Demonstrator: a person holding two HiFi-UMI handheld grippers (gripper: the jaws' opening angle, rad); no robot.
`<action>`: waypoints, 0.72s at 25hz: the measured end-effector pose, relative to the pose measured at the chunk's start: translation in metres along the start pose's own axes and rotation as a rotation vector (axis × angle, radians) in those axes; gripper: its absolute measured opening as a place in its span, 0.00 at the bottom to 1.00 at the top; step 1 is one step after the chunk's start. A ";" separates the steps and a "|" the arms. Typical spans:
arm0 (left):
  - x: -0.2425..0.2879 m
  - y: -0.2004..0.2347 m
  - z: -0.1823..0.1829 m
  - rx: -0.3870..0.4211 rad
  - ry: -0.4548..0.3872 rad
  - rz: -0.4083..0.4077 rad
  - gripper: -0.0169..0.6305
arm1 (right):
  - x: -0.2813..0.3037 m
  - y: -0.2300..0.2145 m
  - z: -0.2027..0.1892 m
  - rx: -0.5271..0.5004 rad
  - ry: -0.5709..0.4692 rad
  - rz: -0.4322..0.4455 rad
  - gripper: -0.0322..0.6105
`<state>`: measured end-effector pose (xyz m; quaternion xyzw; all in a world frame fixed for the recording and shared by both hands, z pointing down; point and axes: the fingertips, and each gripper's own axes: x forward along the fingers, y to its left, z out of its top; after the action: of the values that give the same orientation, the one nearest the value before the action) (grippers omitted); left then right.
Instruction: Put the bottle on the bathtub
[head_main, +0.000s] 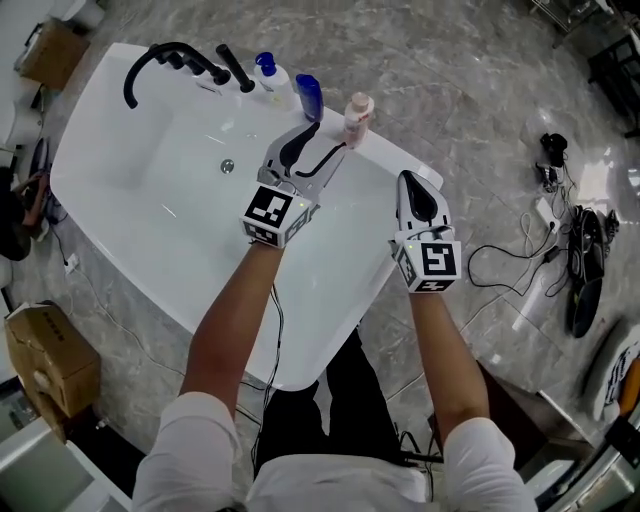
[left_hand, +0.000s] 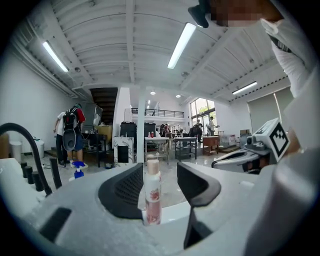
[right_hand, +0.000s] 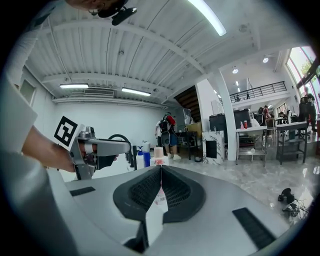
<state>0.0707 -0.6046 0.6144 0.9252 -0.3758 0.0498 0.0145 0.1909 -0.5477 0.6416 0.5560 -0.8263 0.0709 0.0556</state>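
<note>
Quick pass, big to small: grey marble-look floor (head_main: 470, 90) all round, and on it the white glossy bathtub (head_main: 200, 250), which works as my surface here. The curved black faucet with its handles (head_main: 190, 62) sits on the tub's far rim, and beside it are a white pump bottle with a blue top (head_main: 270, 75) and a dark blue bottle (head_main: 309, 95), lined up along that ledge because it's the only flat strip for toiletries. My left tool (head_main: 328, 140) is held out over the rim, about level, with its jaws spread wide and nothing gripped. My right tool (head_main: 408, 180) hangs off the tub's near-right edge with its jaws pressed together and empty, parked aside since this job looks one-handed. The task's thing, a slim pink-and-white plastic bottle with a beige cap (head_main: 357, 118), stands upright on the far-right rim, right of the blue bottles. In the left gripper view it lines up in the gap between the jaws with daylight on both sides, so the pads don't press it. From the head view it sits just at or past the left tool's tips, near the right-hand one. I'd judge the placement done: the bottle is on the tub and free.
</note>
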 end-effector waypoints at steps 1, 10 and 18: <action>-0.009 -0.003 0.011 -0.002 -0.010 -0.003 0.37 | -0.004 0.005 0.009 -0.002 -0.008 -0.001 0.07; -0.103 -0.031 0.133 -0.025 -0.120 -0.024 0.23 | -0.065 0.053 0.105 -0.029 -0.066 -0.025 0.07; -0.209 -0.057 0.240 -0.003 -0.253 -0.040 0.09 | -0.137 0.106 0.196 -0.051 -0.141 -0.059 0.07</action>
<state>-0.0192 -0.4336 0.3549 0.9314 -0.3562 -0.0683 -0.0306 0.1412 -0.4184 0.4198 0.5821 -0.8130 0.0087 0.0134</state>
